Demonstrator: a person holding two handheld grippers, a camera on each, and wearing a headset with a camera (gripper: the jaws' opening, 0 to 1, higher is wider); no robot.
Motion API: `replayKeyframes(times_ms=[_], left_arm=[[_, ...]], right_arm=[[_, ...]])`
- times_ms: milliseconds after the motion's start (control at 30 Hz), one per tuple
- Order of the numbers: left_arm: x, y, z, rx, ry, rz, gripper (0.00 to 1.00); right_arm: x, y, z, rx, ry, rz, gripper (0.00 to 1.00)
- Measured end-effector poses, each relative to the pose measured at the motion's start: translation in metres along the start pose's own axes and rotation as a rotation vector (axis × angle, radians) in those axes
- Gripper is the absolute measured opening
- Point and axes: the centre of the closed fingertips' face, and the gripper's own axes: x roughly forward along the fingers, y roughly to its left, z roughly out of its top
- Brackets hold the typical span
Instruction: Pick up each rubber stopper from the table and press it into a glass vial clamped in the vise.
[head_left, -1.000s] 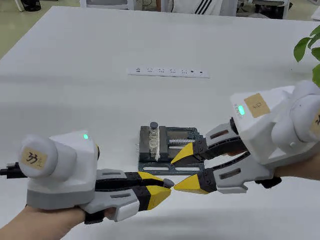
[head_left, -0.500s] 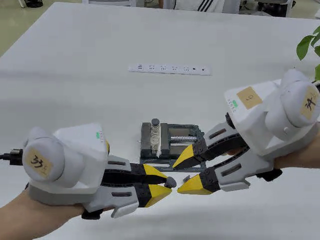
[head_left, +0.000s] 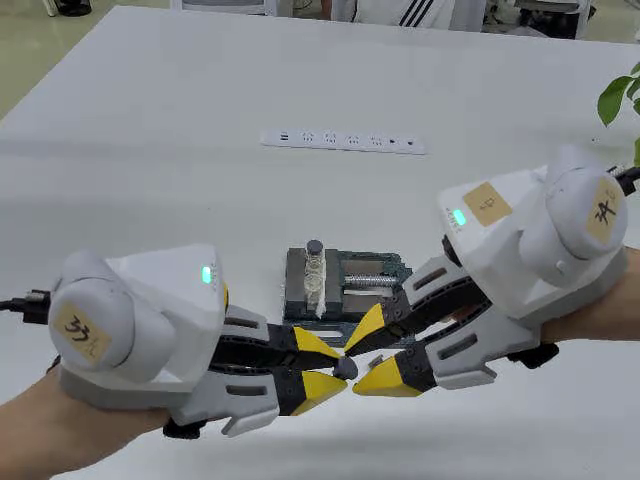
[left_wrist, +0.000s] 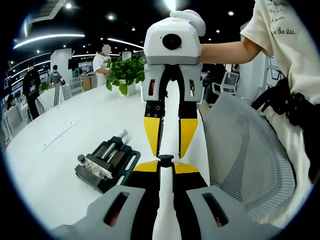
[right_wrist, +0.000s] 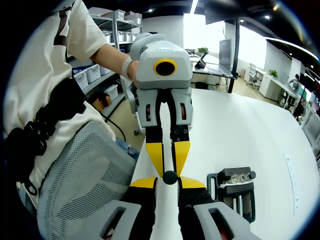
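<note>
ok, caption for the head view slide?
Handover: left gripper shut on a rubber stopper, open right gripper straddling it, in front of the vise clamping a dark-capped glass vial.

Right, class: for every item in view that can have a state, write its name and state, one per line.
left hand-held gripper: shut on the rubber stopper
right hand-held gripper: open, jaws either side of that stopper
rubber stopper: pinched in the air, not yet seated
glass vial: upright, clamped, mouth plugged by a dark stopper
vise: closed on the vial
power strip: lying flat, no plugs seen
</note>
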Motion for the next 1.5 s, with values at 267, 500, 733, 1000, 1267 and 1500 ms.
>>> replayKeyframes(times_ms=[267, 500, 733, 1000, 1267, 1500], left_arm=[[-0.0006, 0.0000, -0.0017, 0.001, 0.000, -0.011, 0.05], [-0.0010, 0.0012, -0.0016, -0.014, -0.005, -0.008, 0.05], [-0.0015, 0.0013, -0.0026, -0.041, -0.009, -0.001, 0.05], [-0.0023, 0.0013, -0.0038, 0.006, -0.007, 0.004, 0.05], [-0.0009, 0.0013, -0.0033, 0.059, 0.007, 0.004, 0.05], [-0.0007, 0.0028, -0.0040, 0.036, 0.010, 0.010, 0.05]], right_arm=[[0.0001, 0.0014, -0.0002, -0.006, 0.012, 0.014, 0.11], [0.0001, -0.0004, 0.0000, -0.016, 0.022, 0.009, 0.08], [0.0022, -0.0018, 0.0000, -0.030, 0.031, -0.004, 0.08], [0.0028, -0.0028, 0.0011, -0.004, 0.030, 0.011, 0.07], [0.0021, -0.0039, 0.0000, 0.020, 0.035, 0.023, 0.07], [0.0031, -0.0049, -0.0003, 0.033, 0.046, 0.014, 0.06]])
